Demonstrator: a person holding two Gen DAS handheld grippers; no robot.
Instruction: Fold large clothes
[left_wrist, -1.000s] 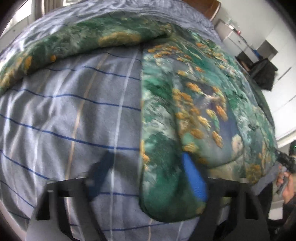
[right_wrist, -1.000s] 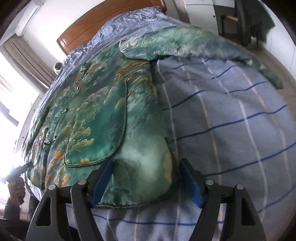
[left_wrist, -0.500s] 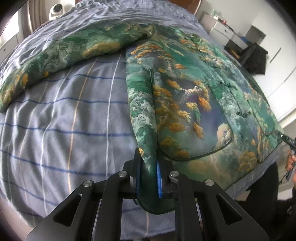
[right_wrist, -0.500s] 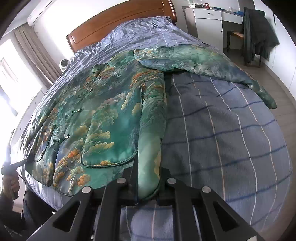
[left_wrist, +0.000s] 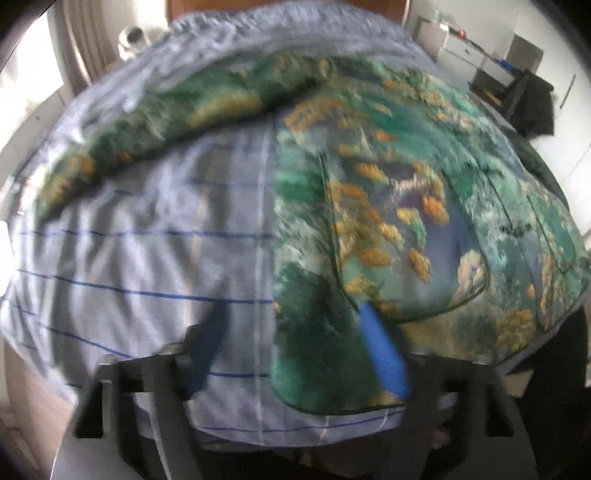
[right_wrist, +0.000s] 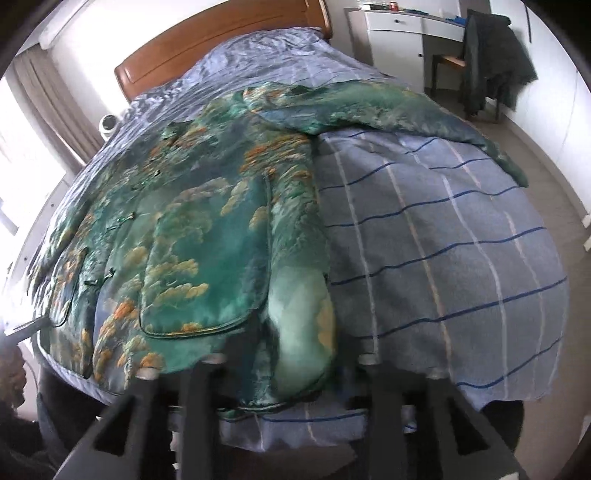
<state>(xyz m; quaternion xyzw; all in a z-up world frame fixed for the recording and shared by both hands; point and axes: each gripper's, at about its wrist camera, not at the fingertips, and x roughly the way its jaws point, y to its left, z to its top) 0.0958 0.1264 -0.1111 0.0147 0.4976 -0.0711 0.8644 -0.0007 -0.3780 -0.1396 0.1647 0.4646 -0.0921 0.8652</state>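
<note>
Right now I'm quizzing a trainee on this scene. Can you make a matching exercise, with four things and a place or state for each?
Things:
1. jacket
2. headboard
3. dark coat
4. left hand-held gripper

Places or states:
A. draped over a chair
B. open, straddling the jacket's hem
C. spread out on the striped bedcover
D. brown wood, farthest from the camera

Pairs: 1-C, 2-D, 3-A, 4-B

daylight enters from the window (right_wrist: 22, 177), overexposed at the left edge. left wrist view shows heavy motion blur. fisheye distortion bends both views' edges; corners vignette black.
</note>
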